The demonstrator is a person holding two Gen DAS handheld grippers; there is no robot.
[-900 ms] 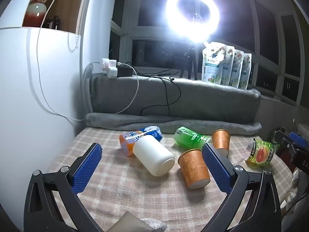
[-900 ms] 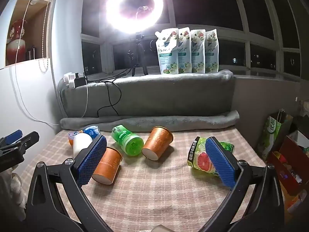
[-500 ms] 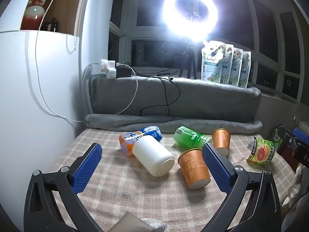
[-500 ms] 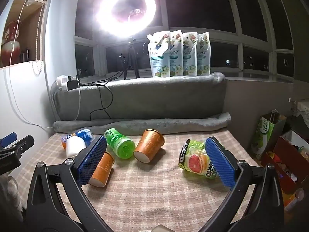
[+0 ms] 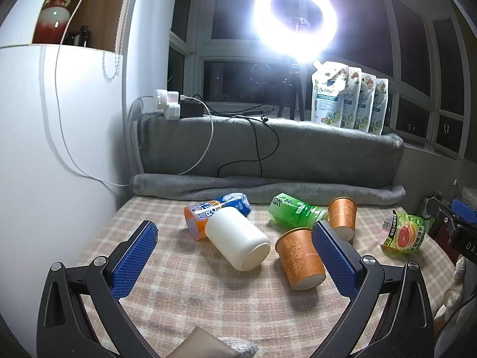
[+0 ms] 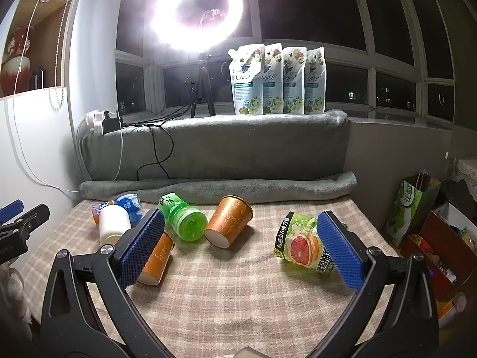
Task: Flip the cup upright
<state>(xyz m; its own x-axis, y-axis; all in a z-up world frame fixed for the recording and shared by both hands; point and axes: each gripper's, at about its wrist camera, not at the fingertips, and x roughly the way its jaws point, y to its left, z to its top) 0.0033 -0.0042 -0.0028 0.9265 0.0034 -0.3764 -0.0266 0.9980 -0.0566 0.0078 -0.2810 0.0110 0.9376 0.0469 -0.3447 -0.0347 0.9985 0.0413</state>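
A: How does the left claw (image 5: 235, 259) stand?
B: Spread wide with nothing between its blue pads, hanging above the checked cloth of the table (image 5: 208, 304). The right claw (image 6: 240, 249) is just as wide apart and also holds nothing.

A: Where are the cups?
B: Two orange paper cups, both on their sides. In the left wrist view the nearer orange paper cup (image 5: 299, 258) lies at about 2 o'clock from the middle of the frame, its base toward the camera, partly behind the right pad. The farther orange paper cup (image 5: 342, 216) lies beyond it, toward 1 o'clock.

A: And from the right wrist?
B: The farther one lies close to the centre, base toward the lens, just beside a green tea bottle (image 6: 183, 219) at its 9 o'clock. The other pokes out from behind the left pad at 8 o'clock.

A: Anything else lying there?
B: A white cylindrical container (image 5: 238, 238) on its side, touching an orange and blue bottle (image 5: 214, 213) behind it, and a grapefruit drink bottle (image 6: 301, 246) at 3 o'clock in the right view. A ring light (image 6: 196, 12) glares at 12 o'clock.
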